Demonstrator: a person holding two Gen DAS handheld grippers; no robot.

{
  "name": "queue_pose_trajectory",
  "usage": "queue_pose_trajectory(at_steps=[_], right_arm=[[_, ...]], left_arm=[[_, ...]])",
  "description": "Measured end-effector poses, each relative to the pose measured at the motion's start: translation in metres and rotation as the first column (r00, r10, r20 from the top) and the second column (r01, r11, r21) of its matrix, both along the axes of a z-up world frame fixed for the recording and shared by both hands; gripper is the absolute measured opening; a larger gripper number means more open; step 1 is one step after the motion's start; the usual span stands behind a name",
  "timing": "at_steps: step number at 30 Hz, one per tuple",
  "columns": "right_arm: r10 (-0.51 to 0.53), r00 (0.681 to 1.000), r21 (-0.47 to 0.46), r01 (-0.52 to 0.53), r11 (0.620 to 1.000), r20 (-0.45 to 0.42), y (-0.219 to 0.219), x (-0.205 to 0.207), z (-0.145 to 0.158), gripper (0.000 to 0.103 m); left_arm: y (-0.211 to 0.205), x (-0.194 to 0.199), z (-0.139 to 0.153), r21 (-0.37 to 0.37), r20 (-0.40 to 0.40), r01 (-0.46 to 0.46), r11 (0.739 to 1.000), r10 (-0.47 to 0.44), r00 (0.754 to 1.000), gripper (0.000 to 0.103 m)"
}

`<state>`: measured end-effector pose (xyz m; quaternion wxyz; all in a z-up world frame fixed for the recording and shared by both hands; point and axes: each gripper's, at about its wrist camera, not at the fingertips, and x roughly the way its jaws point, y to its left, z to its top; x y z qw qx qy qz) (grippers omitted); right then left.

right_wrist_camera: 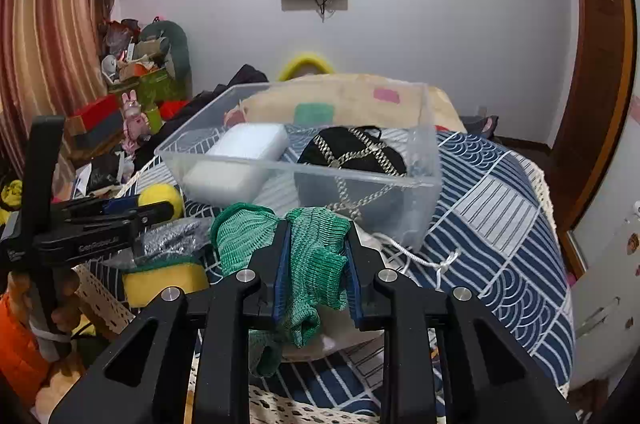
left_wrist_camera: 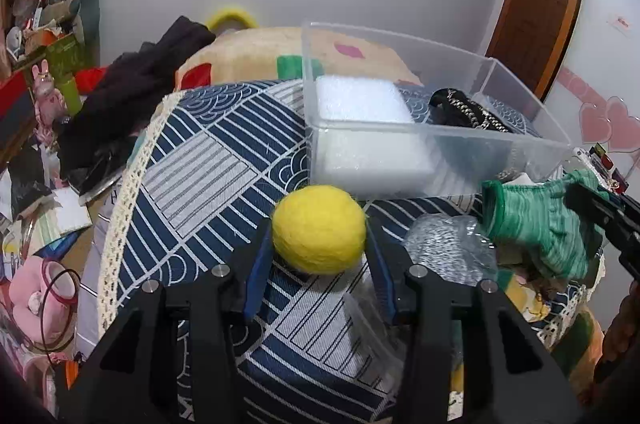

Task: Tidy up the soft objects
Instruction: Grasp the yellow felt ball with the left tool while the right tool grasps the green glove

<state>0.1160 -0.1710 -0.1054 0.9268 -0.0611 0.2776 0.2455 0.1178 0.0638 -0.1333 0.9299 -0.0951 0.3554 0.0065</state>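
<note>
Left wrist view: left gripper [left_wrist_camera: 320, 244] clamps yellow felt ball [left_wrist_camera: 319, 229]; right gripper [right_wrist_camera: 316, 266] pinches green knit glove [right_wrist_camera: 316, 252], both presumably bound for clear bin [left_wrist_camera: 440, 160] at centre.

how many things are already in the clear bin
2. A white foam block lies on the left side of the clear bin, and a black pouch with a chain on the right. Nothing else shows inside.

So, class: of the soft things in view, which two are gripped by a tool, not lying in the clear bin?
The yellow felt ball, in the left tool, and the green knitted cloth, in the right tool. The white sponge and black pouch lie in the clear bin.
</note>
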Motion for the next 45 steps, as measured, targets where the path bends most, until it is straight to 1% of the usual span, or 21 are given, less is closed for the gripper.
queue_pose_trajectory(at_steps=[3,8,19,24,29,33,37,40,45], right_arm=[[-0.015,1.000,0.000,0.015,1.000,0.020,-0.002,0.000,0.005,0.021],[-0.025,0.999,0.010,0.024,1.000,0.044,-0.006,-0.002,0.013,0.020],[-0.031,0.991,0.056,0.024,0.998,0.132,-0.013,-0.009,0.046,0.019],[-0.051,0.983,0.087,0.036,0.996,0.177,-0.017,-0.007,0.061,0.019],[-0.075,0.972,0.103,0.053,0.993,0.224,-0.017,-0.004,0.072,0.019],[-0.092,0.966,0.103,0.069,0.992,0.240,-0.014,0.005,0.073,0.019],[-0.106,0.963,0.085,0.088,0.993,0.248,-0.006,0.015,0.068,0.019],[-0.110,0.967,0.076,0.095,0.993,0.231,0.001,0.024,0.062,0.019],[-0.113,0.978,0.038,0.108,0.993,0.175,0.011,0.041,0.042,0.019]], left_arm=[[-0.001,-0.006,0.008,0.020,0.024,-0.008,1.000,0.007,1.000,0.045],[0.000,-0.014,0.023,0.027,0.063,-0.015,1.000,0.013,0.998,0.045],[-0.009,-0.026,0.055,0.059,0.152,-0.006,0.998,-0.003,0.988,0.045],[-0.011,-0.027,0.068,0.063,0.192,-0.005,0.998,-0.007,0.981,0.045],[-0.014,-0.020,0.077,0.066,0.215,-0.002,0.998,-0.012,0.976,0.045],[-0.014,-0.009,0.080,0.066,0.221,-0.006,0.998,-0.009,0.975,0.045],[-0.013,0.005,0.078,0.053,0.208,0.000,0.999,-0.011,0.978,0.045],[-0.016,0.016,0.073,0.056,0.190,0.005,0.998,-0.016,0.982,0.045],[-0.024,0.034,0.059,0.086,0.147,0.024,0.996,-0.037,0.989,0.045]])
